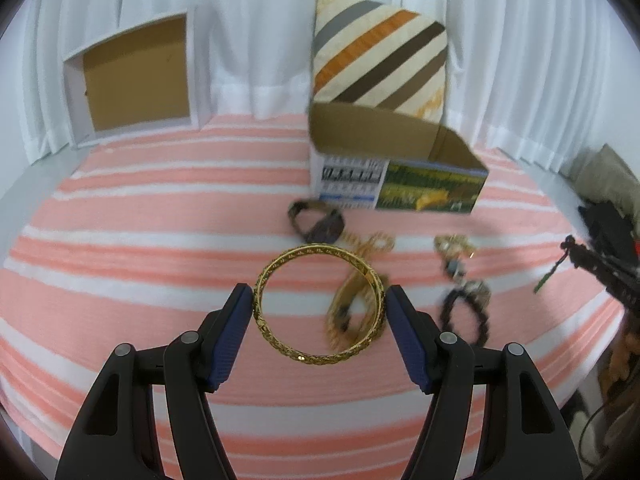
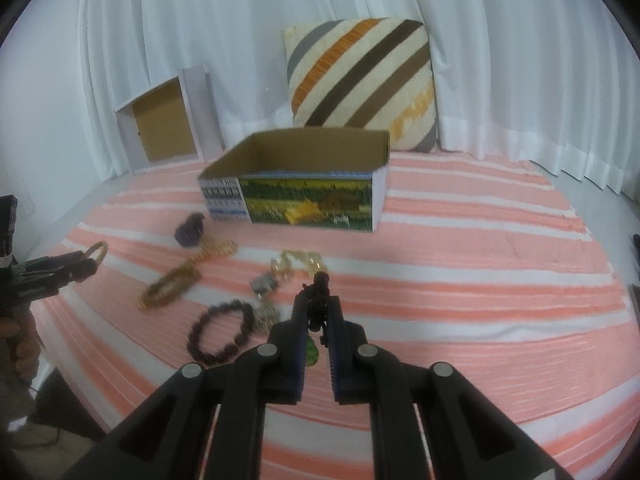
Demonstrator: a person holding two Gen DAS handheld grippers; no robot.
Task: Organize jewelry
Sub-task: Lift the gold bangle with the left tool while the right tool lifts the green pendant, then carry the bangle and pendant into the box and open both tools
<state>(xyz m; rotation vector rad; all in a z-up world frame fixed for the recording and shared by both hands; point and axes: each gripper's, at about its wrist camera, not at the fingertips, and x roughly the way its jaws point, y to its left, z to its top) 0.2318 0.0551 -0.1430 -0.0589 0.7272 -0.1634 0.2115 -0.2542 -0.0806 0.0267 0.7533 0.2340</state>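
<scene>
- Left gripper [image 1: 320, 308]: clamped across the width of a gold filigree bangle [image 1: 318, 304], pads pressing its outer rim on both sides, so the jaws stand wide yet hold firm; bangle carried clear of the cloth, ring face toward the camera, likely on its way to the box.
- Right gripper [image 2: 319, 300]: pinched nearly closed on a dark cord with a bead knot [image 2: 320, 282] sticking out past the tips and a green pendant [image 2: 312, 354] hanging between the pads; thin cord, hence the narrow clench.
- Lying loose on the pink-and-white striped cloth [image 2: 460, 300], just beyond both grippers: dark bead bracelet [image 2: 220, 332], gold chain bracelet [image 2: 170, 286], pale gold chain with charms [image 2: 298, 264], dark watch-like band [image 2: 191, 230]; grouped near together, seemingly awaiting sorting.
- Further off: open printed cardboard box [image 2: 296, 178], top open toward the jewellery, probably the destination; nothing visible inside from here.
- At the back: box lid [image 1: 136, 80] propped against the white curtain [image 1: 256, 32], striped cushion [image 1: 380, 52] behind the box.
</scene>
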